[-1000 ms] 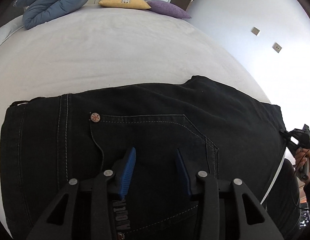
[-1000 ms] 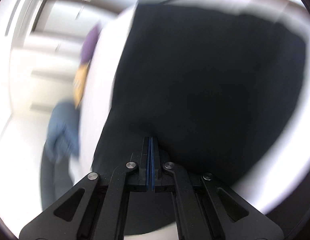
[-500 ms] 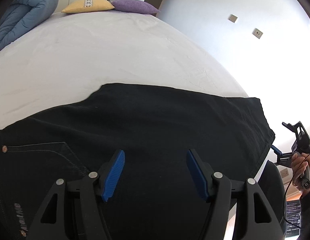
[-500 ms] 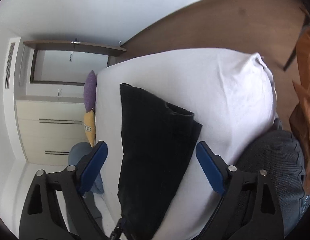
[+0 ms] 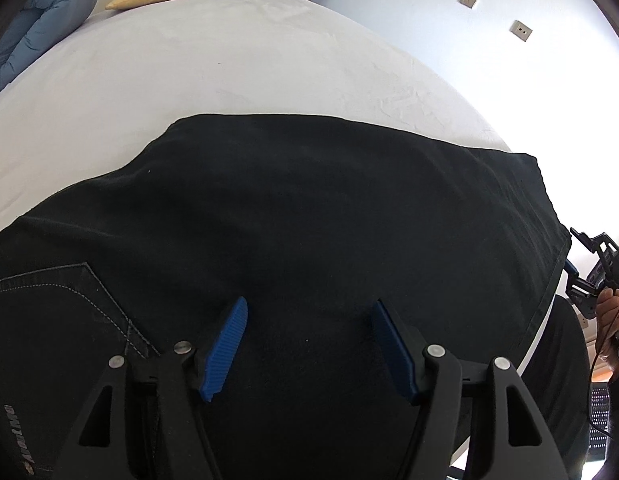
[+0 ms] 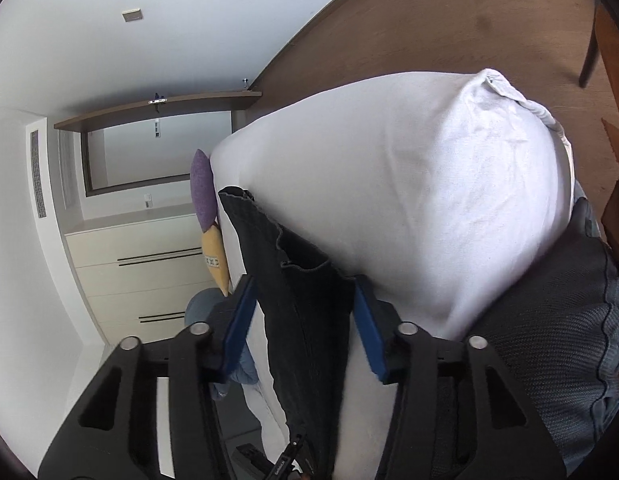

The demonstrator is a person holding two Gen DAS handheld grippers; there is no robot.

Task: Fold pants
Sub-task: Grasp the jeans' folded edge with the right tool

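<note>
Since a second ago our left gripper (image 5: pixel 307 346) has slid along the pants (image 5: pixel 309 240), so the rivet and most of the back pocket have left its view. Black denim with pale stitching lies flat on the white bed (image 5: pixel 229 60), long axis running left to right. Left jaws stand open above the cloth; right gripper (image 6: pixel 301 326) jaws, just closing, straddle the hem without pressing it. Printed lettering by the pocket is unreadable.
</note>
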